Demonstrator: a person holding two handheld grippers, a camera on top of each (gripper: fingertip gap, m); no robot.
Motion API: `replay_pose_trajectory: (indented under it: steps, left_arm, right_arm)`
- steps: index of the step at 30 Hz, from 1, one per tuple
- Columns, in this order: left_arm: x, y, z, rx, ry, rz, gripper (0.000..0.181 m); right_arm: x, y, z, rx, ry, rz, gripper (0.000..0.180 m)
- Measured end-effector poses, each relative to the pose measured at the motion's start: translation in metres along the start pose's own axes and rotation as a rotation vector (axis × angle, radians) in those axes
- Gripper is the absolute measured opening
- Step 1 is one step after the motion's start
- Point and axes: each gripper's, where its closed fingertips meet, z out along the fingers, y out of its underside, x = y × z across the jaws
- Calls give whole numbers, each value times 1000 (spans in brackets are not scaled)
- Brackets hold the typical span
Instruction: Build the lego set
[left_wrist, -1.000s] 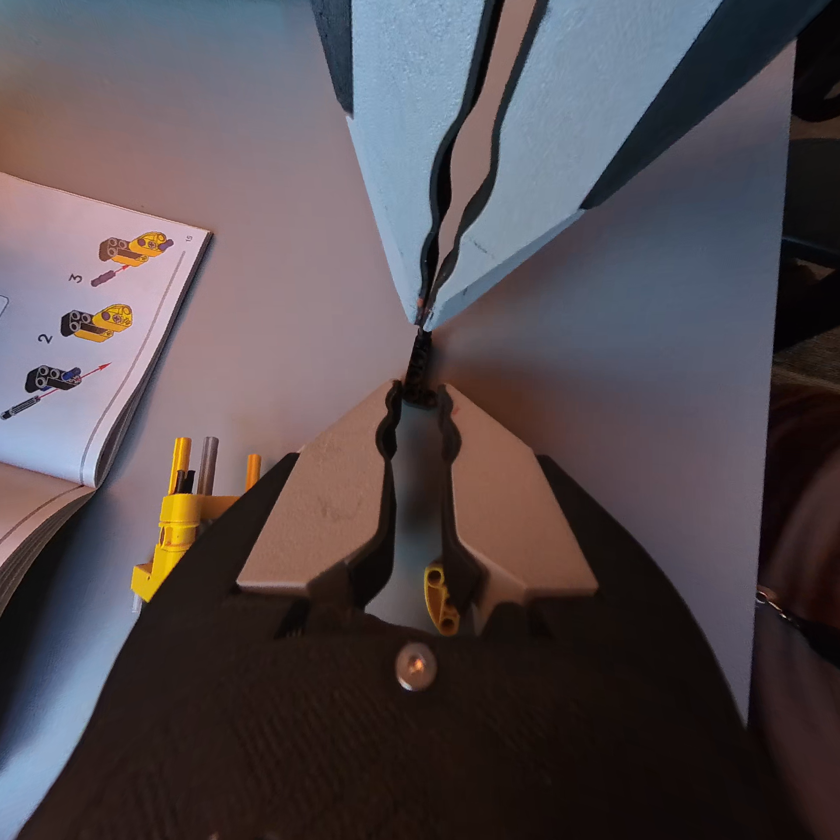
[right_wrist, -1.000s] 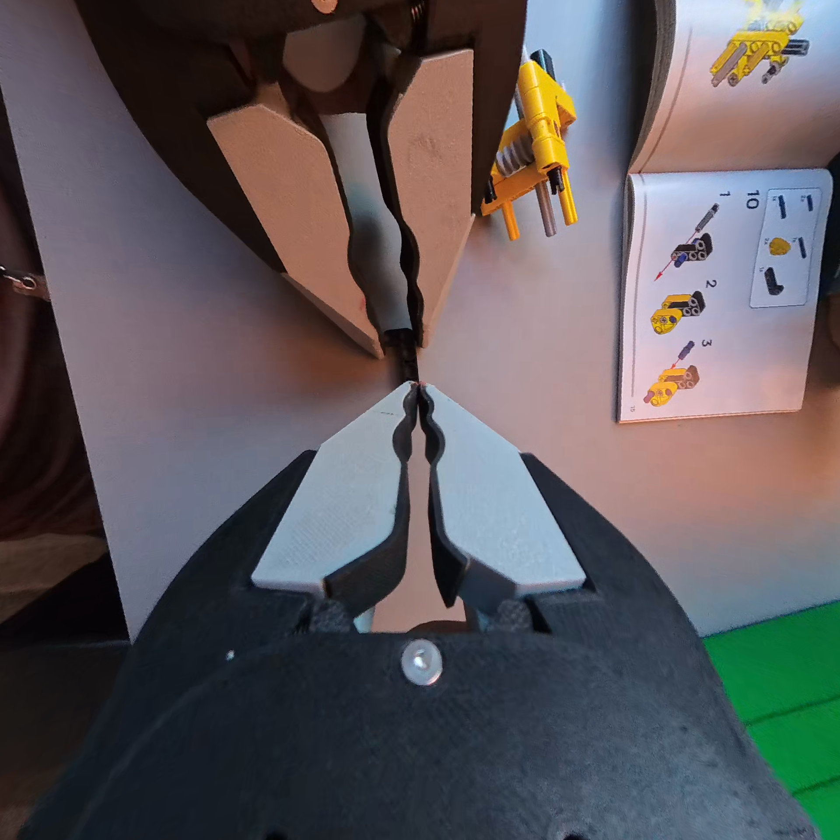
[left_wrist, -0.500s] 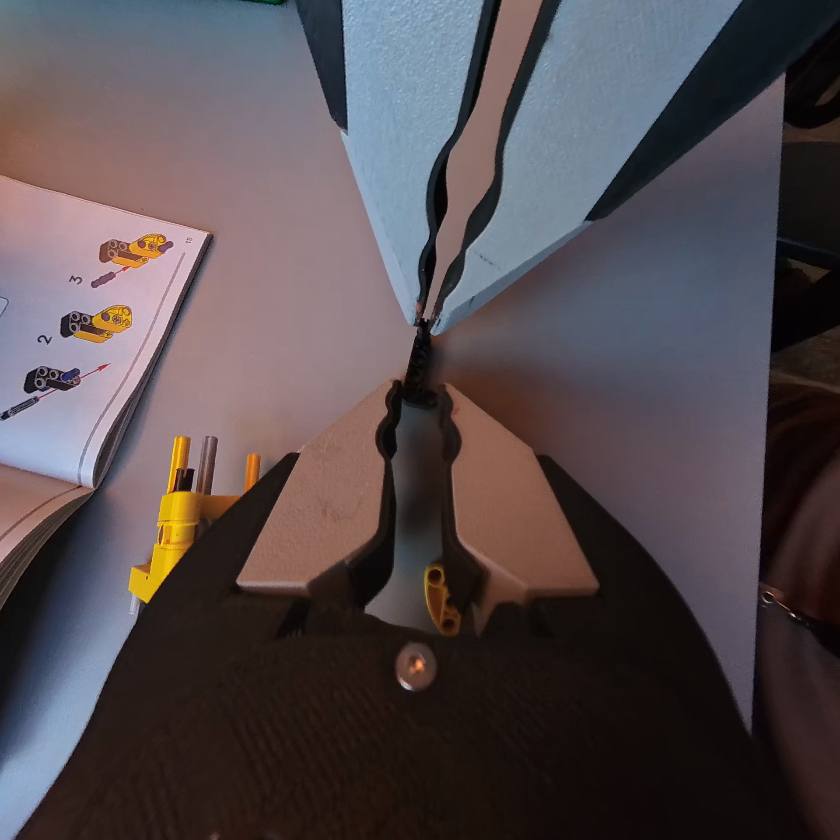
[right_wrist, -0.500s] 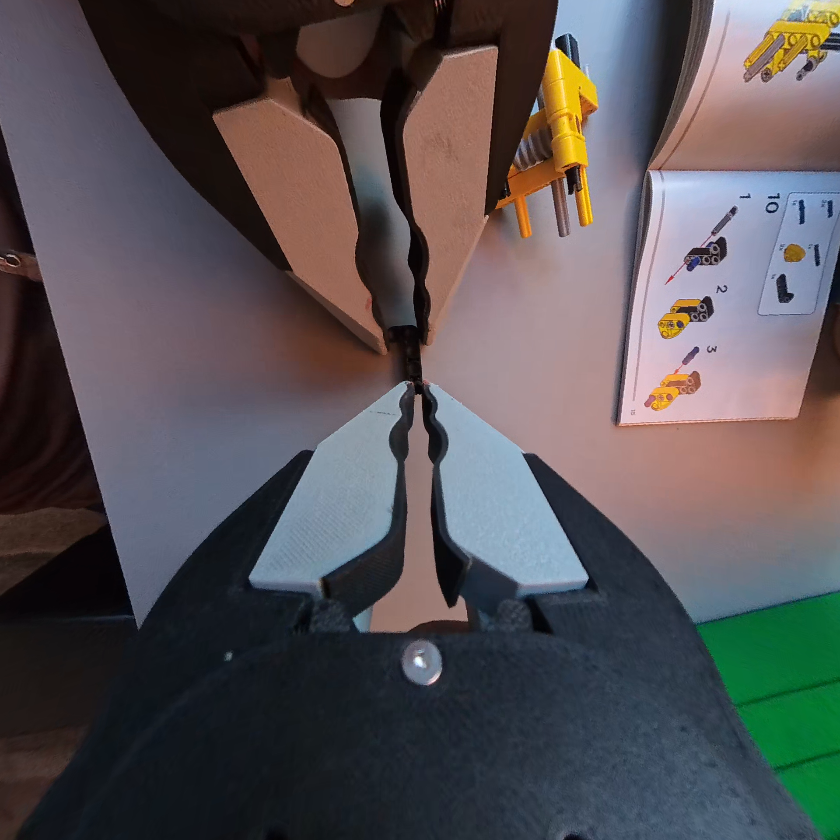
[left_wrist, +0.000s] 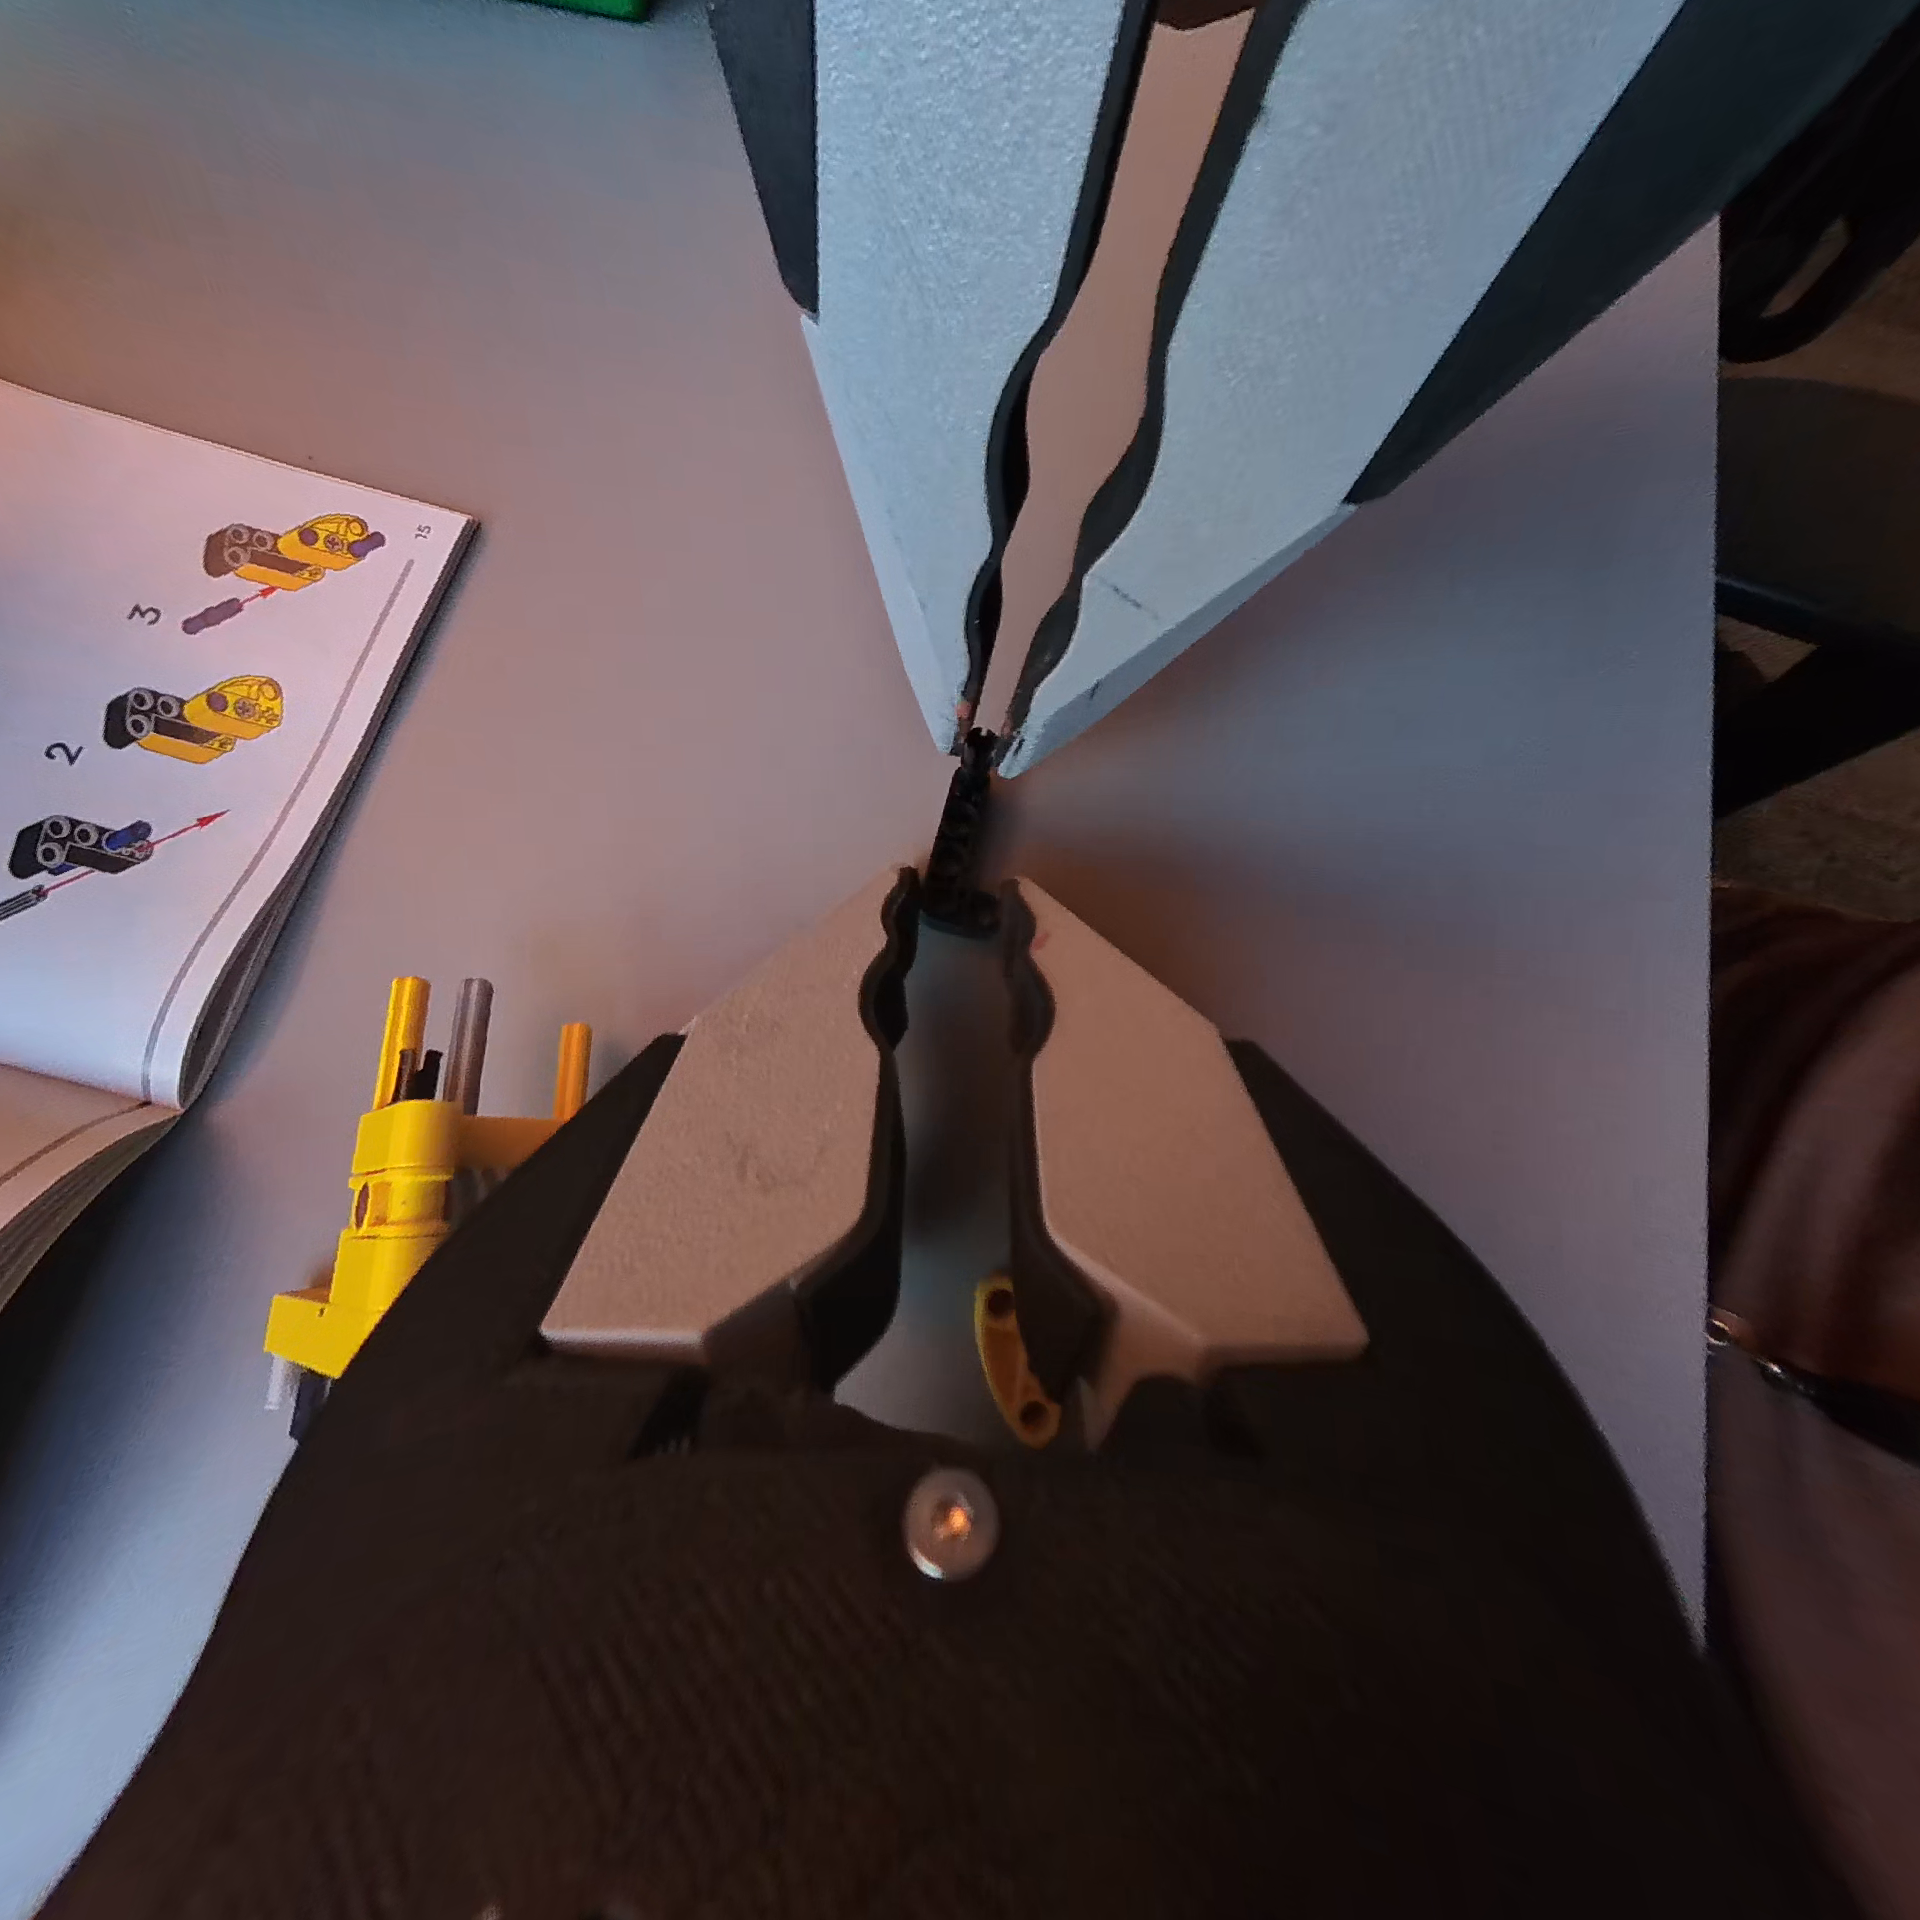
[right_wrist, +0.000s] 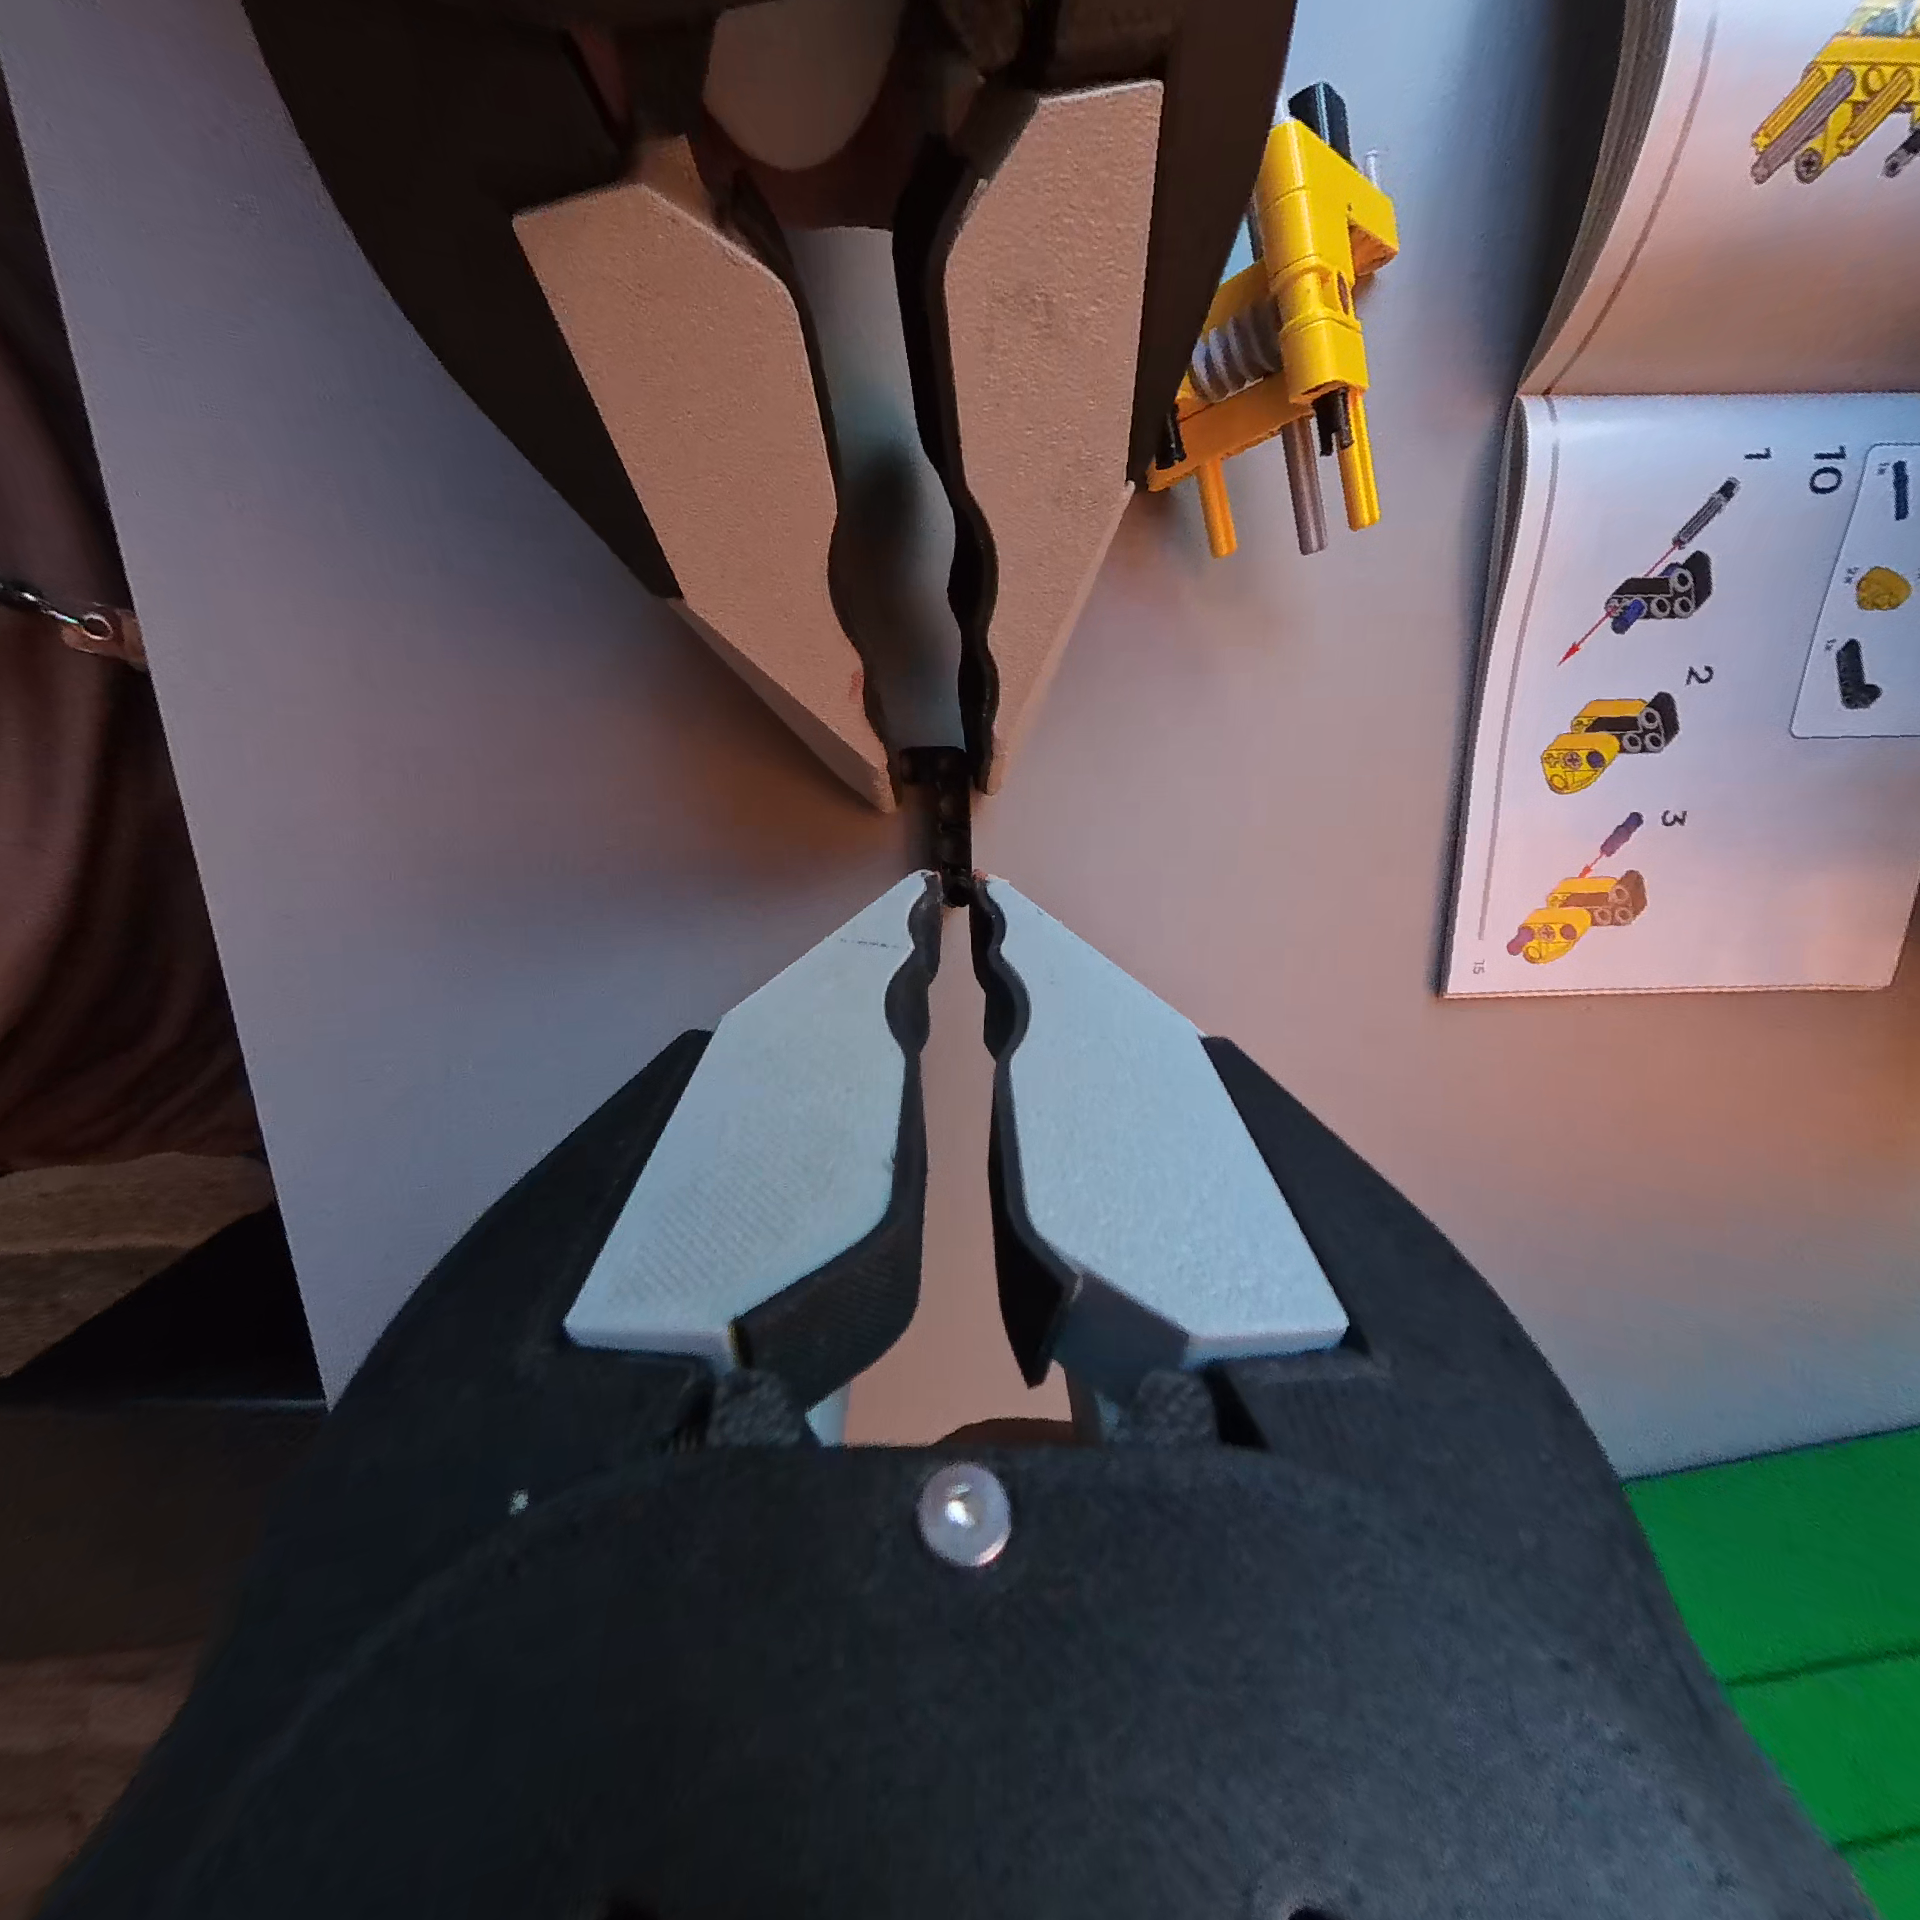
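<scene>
My left gripper, with grey fingers, is shut on the wider end of a small black lego piece. My right gripper, with light blue fingers, faces it tip to tip. Its tips close on the thin far end of the same black piece, held just above the table. The left gripper shows at the top of the right wrist view. The right gripper shows at the top of the left wrist view. A yellow lego assembly with pins sticking out lies beside the left gripper.
An open instruction booklet lies on the grey table, past the yellow assembly. A small yellow curved piece shows under the left gripper. A green surface lies at the right. The table edge is close. Only a small space, under 4 cm, lies between the two pairs of fingers.
Both grippers have stayed tip to tip on the black piece. The right gripper's tips have parted slightly. The pair has drifted a little relative to the booklet and the yellow assembly.
</scene>
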Motion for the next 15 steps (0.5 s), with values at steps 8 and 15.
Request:
replay_pose_trajectory:
  steps: [8, 15]
  left_arm:
    - [0, 0, 0, -6, -12, 12, 13]
    - [0, 0, 0, -7, -23, 26, 13]
  right_arm:
    - [0, 1, 1, -24, 1, -15, 1]
    - [0, 1, 2, -16, -25, 6, 1]
